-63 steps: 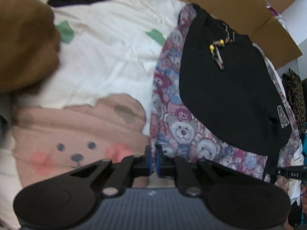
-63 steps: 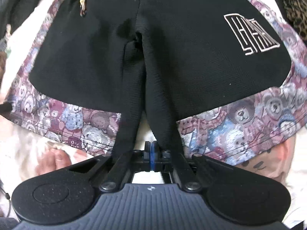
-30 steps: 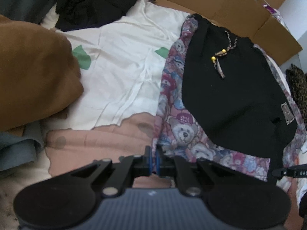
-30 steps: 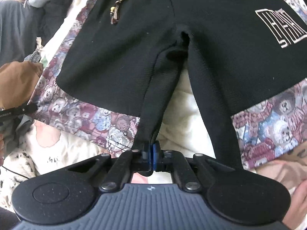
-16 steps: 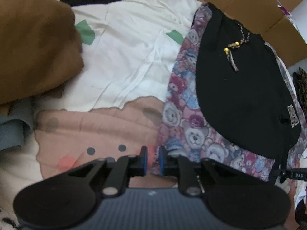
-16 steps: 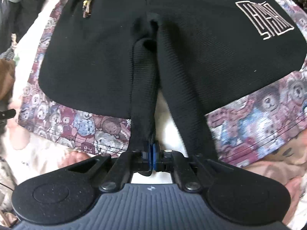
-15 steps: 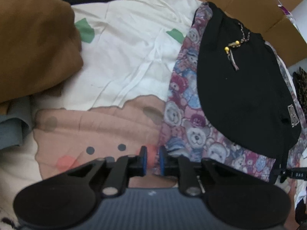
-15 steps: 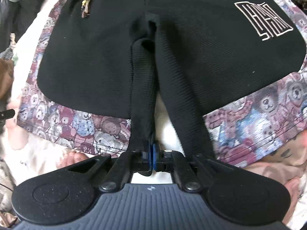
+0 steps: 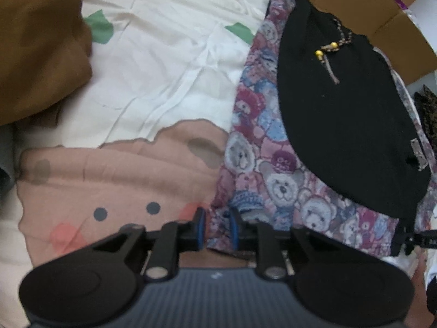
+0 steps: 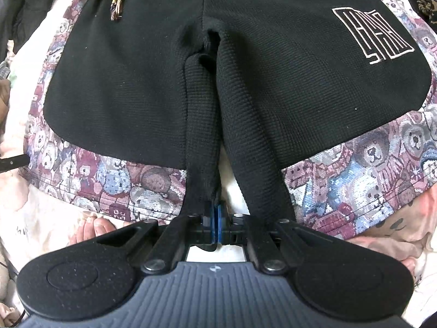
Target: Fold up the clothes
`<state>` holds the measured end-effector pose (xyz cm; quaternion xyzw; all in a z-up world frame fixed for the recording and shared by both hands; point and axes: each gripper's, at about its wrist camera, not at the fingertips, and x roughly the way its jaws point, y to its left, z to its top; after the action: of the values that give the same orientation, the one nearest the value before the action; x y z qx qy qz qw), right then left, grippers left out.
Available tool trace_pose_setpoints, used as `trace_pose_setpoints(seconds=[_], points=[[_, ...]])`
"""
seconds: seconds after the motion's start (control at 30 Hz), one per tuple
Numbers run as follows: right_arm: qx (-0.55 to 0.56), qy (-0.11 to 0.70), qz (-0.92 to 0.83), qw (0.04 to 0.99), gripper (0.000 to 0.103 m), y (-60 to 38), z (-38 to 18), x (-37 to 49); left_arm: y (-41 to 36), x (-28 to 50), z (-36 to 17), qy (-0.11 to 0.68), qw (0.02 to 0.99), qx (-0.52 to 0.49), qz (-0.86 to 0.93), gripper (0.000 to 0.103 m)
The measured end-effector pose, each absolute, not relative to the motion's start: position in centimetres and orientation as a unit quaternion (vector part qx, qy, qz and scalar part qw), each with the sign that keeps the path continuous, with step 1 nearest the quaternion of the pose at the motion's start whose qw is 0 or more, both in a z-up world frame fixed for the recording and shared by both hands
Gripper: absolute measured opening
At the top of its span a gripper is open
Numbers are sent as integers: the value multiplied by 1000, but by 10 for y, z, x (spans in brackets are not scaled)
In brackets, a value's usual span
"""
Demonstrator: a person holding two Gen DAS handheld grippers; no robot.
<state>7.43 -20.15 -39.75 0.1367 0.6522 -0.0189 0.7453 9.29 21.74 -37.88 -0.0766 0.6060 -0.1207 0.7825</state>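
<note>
On the bear-print bedding (image 9: pixel 114 180), left gripper (image 9: pixel 215 228) fingers gape around the shorts (image 10: pixel 131 87) hem; right gripper (image 10: pixel 214 225) fingers pinch its inner leg.

left gripper (image 9: pixel 215 228) parted; right gripper (image 10: pixel 215 222) clamped

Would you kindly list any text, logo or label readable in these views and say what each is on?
Outlined white maze-style lettering on the black knit shorts: too stylised to read.
Small grey tag at the shorts' edge in the left wrist view: too blurred to read.
Small white mark on the right claw's body: a symbol, no words.
</note>
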Motion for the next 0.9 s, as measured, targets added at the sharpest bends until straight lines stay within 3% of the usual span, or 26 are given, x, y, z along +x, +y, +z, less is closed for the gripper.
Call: trace_pose_setpoints(seconds=[0.1,0.23,0.3,0.33,0.37,0.43,0.5,0.9], points=[[143,651,-17,745,0,-206,-402,72,221,93,-378,612,777,-85,-125,19],[177,644,-28,744,4,-213,-403,71,222,92,-383,619,768,-104,-130,31],[190,638,-26,746,7,-215,-402,69,220,90,-383,619,767,-101,-135,30],[194,636,-21,747,9,-215,-402,69,218,89,-383,619,768,-97,-136,22],[198,634,-18,747,11,-215,-401,69,220,88,-380,617,769,-99,-132,5],[205,631,-12,748,9,-214,-400,69,222,86,-375,614,772,-103,-126,5],[212,627,-6,750,0,-213,-399,69,225,88,-367,609,778,-95,-121,4],[217,633,40,742,0,-193,-402,70,244,97,-335,586,804,-56,-91,4]])
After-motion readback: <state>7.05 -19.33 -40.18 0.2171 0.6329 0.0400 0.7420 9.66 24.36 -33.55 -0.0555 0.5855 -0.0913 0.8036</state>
